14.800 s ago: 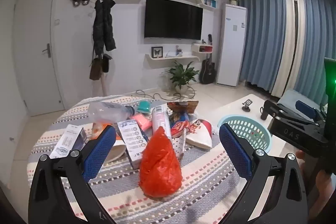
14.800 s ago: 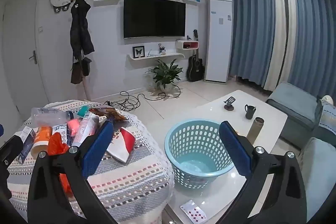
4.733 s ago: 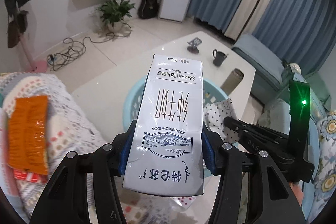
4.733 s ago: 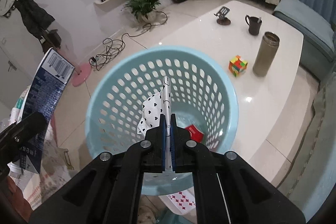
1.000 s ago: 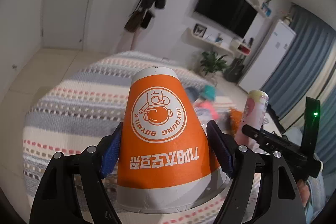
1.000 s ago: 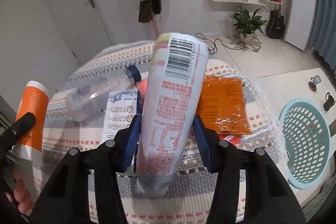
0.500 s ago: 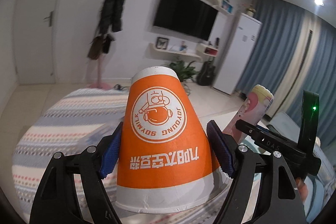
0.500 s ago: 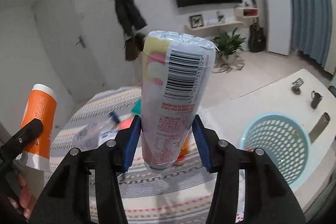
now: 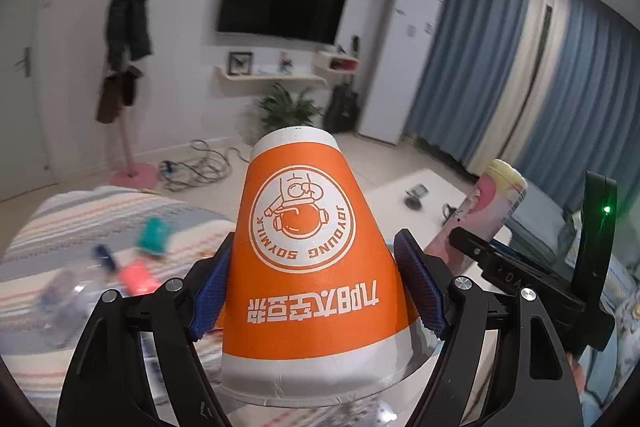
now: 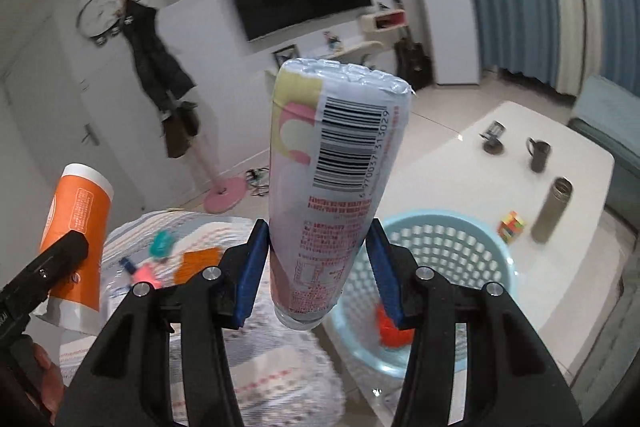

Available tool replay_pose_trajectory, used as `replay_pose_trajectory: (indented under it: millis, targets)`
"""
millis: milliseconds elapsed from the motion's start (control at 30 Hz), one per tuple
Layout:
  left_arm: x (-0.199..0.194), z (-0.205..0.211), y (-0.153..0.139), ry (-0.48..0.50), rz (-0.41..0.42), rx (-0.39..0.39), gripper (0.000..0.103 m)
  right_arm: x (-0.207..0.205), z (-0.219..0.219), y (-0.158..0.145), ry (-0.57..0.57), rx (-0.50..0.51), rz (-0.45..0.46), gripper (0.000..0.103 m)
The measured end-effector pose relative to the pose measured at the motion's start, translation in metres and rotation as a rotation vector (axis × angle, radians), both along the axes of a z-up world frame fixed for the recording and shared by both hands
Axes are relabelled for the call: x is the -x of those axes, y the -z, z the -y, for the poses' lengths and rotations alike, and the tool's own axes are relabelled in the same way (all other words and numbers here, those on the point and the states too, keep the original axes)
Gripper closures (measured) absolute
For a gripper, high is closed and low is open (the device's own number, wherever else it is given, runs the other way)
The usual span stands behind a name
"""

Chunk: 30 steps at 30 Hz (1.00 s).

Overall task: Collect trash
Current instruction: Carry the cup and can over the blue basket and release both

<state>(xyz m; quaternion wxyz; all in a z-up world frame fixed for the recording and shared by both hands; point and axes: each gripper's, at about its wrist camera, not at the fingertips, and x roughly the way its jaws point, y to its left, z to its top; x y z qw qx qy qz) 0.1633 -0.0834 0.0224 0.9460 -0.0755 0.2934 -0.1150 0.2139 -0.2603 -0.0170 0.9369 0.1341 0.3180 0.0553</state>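
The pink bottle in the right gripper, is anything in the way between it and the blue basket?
Nothing visible blocks it. The pink bottle is clamped in the right gripper, and the blue basket sits open-topped just behind and below it, holding only a red-orange scrap.

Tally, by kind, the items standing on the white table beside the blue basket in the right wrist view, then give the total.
Mugs: 1, dark mug
Flasks: 1, metal flask
Puzzle cubes: 1, multicoloured cube
Small dark stands: 1, stand, too small to identify further
Total: 4
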Motion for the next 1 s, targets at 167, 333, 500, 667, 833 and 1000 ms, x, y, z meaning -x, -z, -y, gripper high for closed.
replay_pose_trajectory:
  millis: [167,333,500,667,833,1000]
  targets:
    - [-0.032,0.045,0.035,0.077,-0.063,0.014,0.028,-0.010,0.038,0.024,0.061,0.004,-0.047,0.056]
    - [-0.057,0.076,0.081,0.120,-0.155,0.032,0.028,-0.018,0.062,0.054,0.106,0.033,-0.108,0.056]
    - [-0.076,0.096,0.114,0.140,-0.212,0.023,0.028,-0.027,0.082,0.088,0.137,0.059,-0.192,0.056]
    - [-0.087,0.110,0.137,0.157,-0.257,0.009,0.027,-0.035,0.087,0.117,0.149,0.087,-0.265,0.056]
    - [-0.091,0.120,0.152,0.170,-0.289,-0.007,0.026,-0.044,0.087,0.136,0.145,0.121,-0.341,0.056]
    - [-0.095,0.120,0.159,0.172,-0.305,-0.007,0.025,-0.049,0.090,0.147,0.127,0.101,-0.388,0.056]
